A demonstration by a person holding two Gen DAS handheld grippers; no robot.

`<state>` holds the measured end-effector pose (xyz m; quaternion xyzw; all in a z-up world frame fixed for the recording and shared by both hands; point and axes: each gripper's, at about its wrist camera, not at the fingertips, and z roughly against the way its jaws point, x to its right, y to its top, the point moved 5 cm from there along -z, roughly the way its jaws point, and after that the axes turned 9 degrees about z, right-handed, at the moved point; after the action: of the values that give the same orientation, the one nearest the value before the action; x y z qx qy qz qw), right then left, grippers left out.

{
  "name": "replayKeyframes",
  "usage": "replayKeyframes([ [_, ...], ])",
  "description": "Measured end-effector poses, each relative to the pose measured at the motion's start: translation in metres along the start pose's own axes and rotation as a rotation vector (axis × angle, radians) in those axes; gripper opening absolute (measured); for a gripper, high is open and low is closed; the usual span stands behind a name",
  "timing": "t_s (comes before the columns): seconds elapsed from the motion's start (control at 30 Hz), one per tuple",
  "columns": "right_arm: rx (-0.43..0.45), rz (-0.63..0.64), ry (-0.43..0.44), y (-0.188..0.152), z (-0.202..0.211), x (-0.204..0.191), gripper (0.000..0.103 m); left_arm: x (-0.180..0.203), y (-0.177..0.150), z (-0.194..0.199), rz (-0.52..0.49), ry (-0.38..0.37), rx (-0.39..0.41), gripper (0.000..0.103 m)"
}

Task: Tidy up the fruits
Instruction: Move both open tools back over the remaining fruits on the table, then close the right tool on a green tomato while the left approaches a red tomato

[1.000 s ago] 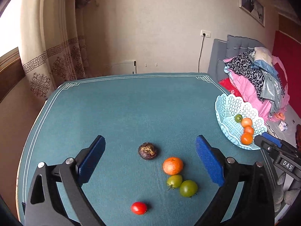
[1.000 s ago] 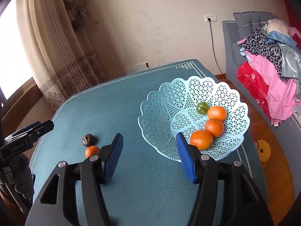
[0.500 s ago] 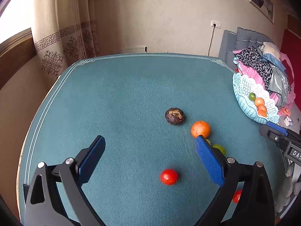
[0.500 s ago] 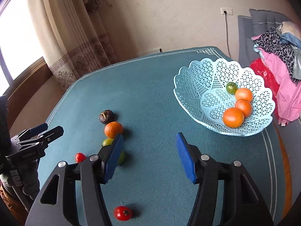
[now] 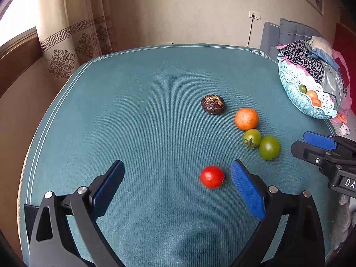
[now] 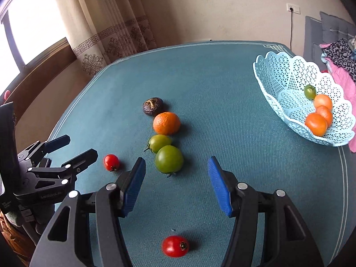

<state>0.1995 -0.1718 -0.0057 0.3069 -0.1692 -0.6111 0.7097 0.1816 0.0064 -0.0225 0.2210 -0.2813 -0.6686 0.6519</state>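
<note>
Ribbed, matt teal cloth covers the table (image 5: 144, 111), and on it a red tomato (image 5: 211, 176) shines glossy and smooth beside the dull, pitted peel of the orange (image 5: 246, 119) and the wrinkled, rough dark fruit (image 5: 212, 104). The basket (image 6: 287, 77) looks like pale blue perforated plastic with a lattice weave. Textured blue pads (image 6: 219, 188) sit on matt black plastic fingers with bright metal screws.

From my left wrist camera, the right gripper (image 5: 311, 143) at three o'clock shows white letters "DA" on its black body, cut off by the frame edge. From my right wrist camera, the left gripper (image 6: 73, 149) at nine o'clock carries faint lettering, seemingly "GenRobot.AI".
</note>
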Motion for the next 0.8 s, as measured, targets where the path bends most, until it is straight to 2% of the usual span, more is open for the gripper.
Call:
replayKeyframes([
  [0.43,-0.065,0.053,0.004,0.0,-0.034,-0.017,0.058,-0.007,-0.011,-0.01,-0.002,0.015,-0.028,0.098],
  [0.73,-0.106,0.075,-0.007,0.004,-0.053,-0.02,0.044,-0.008,-0.014,-0.013,0.0,0.014,-0.035,0.098],
  [0.8,-0.113,0.072,-0.012,0.004,-0.057,-0.018,0.038,-0.007,-0.014,-0.014,-0.001,0.012,-0.039,0.098],
])
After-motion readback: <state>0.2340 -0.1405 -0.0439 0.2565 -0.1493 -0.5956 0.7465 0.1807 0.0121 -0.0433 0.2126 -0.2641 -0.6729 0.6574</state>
